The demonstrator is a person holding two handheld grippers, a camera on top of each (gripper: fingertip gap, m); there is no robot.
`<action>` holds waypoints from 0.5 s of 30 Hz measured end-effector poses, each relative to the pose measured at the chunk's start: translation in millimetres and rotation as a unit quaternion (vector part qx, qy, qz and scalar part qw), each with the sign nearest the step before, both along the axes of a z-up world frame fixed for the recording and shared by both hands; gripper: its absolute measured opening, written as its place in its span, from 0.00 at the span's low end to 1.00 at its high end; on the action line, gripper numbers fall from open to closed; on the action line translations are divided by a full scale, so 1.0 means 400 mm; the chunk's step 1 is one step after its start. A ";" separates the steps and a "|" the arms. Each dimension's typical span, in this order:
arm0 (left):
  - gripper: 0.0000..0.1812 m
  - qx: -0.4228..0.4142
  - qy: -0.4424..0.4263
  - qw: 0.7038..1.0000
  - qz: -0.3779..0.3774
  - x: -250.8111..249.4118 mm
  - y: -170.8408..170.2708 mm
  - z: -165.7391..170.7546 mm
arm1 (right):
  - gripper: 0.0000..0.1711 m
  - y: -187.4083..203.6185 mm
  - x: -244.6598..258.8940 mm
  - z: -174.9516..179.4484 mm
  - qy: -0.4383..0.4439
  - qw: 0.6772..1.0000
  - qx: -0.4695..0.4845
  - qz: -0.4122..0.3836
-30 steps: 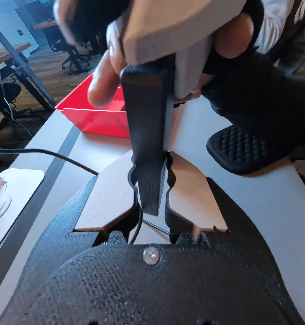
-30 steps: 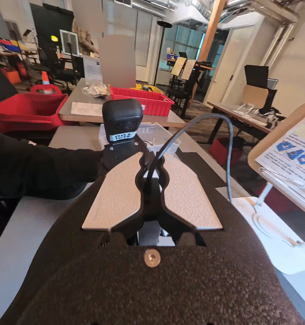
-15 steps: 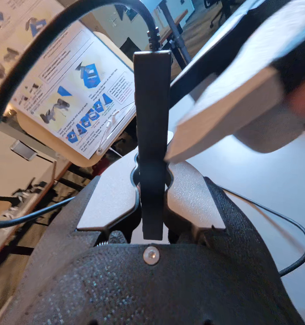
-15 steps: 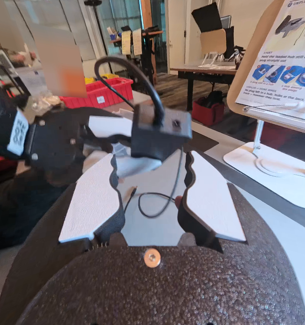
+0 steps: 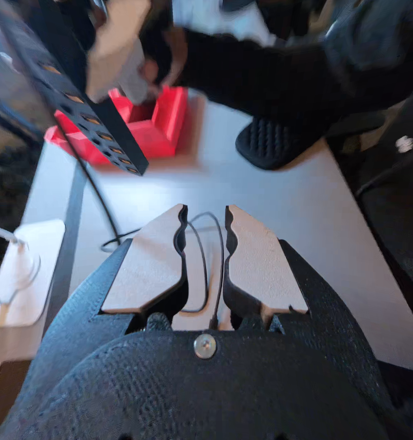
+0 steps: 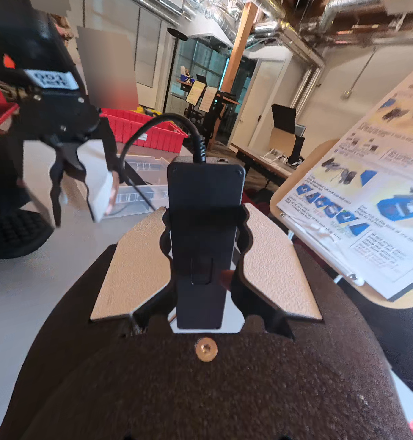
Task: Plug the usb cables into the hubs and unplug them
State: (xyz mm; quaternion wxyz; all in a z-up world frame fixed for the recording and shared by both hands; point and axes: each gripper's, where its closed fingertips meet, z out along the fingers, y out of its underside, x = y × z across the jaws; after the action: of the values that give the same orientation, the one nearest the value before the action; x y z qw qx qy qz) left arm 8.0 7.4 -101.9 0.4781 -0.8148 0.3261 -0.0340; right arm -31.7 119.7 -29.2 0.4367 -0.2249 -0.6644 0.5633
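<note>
Right tool clamps a black hub between its two pale fingers, the hub standing upright with its cable rising from the top end and arching over to the left of it. Left tool is open with a narrow gap and holds nothing; a thin black usb cable loops on the white tabletop between its fingers, its plug end near their base. In the left wrist view the hub hangs tilted above the tabletop, its row of ports facing out, up and to the left of that open tool, with a red bin just behind it. A dark sleeve and a black padded rest lie to the right of the hub. In the right wrist view the left tool hovers to the left of the hub, a clear tray lies behind it, and a sheet of pictures on a stand leans to the right of the hub.
</note>
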 end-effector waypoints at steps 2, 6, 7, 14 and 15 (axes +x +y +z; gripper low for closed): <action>0.16 0.072 -0.078 0.994 -0.030 0.006 -0.036 0.096 | 0.32 -0.015 0.037 0.028 0.012 1.000 0.002 0.028; 0.14 0.209 -0.218 0.953 0.023 -0.106 -0.031 0.215 | 0.32 -0.100 0.121 0.090 0.037 0.987 -0.044 0.148; 0.17 0.208 -0.225 0.950 0.051 -0.131 -0.007 0.203 | 0.32 -0.121 0.140 0.102 0.042 0.980 -0.064 0.185; 0.44 0.125 -0.142 0.982 0.016 0.086 0.181 0.059 | 0.32 -0.136 0.194 0.131 0.036 0.903 -0.221 0.366; 0.40 0.128 -0.137 0.982 0.033 0.097 0.199 0.056 | 0.32 -0.126 0.196 0.129 0.034 0.897 -0.230 0.376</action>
State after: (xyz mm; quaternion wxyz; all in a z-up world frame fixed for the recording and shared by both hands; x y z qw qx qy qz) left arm 46.9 87.2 -79.3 0.6196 -0.7446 0.2324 -0.0873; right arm 46.7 69.4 22.5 0.1508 -0.0336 -0.5361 0.8299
